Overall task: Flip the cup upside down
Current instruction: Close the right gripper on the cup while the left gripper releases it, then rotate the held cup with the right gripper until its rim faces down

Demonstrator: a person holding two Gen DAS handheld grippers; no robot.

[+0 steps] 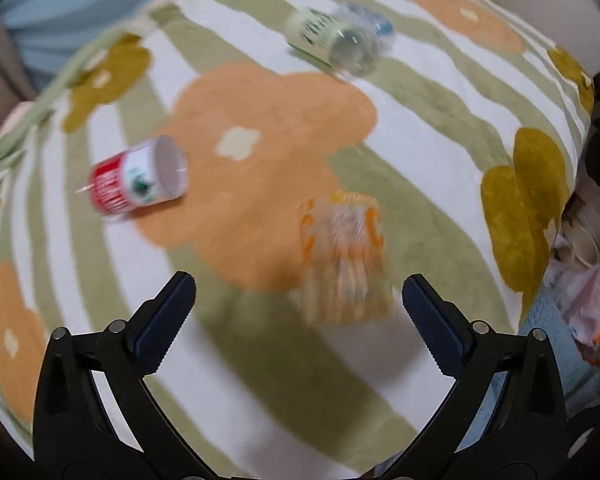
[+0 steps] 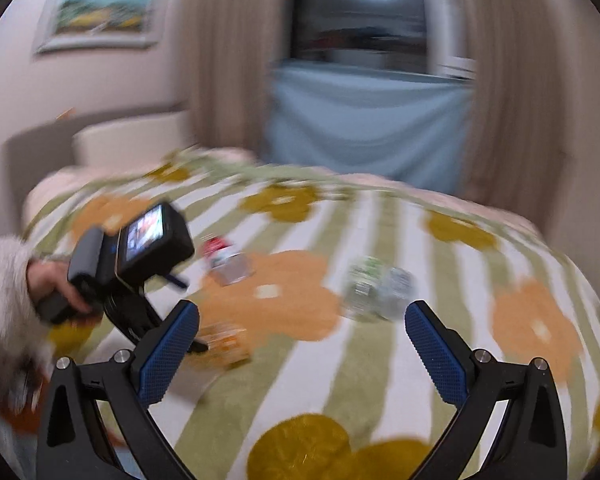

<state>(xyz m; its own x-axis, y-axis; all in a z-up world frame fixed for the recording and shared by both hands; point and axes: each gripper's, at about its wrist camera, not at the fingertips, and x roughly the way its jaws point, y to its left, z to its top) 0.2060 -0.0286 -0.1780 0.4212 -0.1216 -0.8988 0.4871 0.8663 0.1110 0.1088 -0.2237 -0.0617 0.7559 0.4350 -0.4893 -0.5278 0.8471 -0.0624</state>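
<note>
On blanket | cup clear, orange-printed, blurred | left gripper open

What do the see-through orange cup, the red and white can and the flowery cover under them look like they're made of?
Orange cup: probably clear plastic or glass with an orange print, since the cover shows through it; blur leaves it open.
Red and white can: looks like printed metal or card with a plain pale end; hard to tell.
Flowery cover: soft, matte, fuzzy fabric, like fleece or a rug.
</note>
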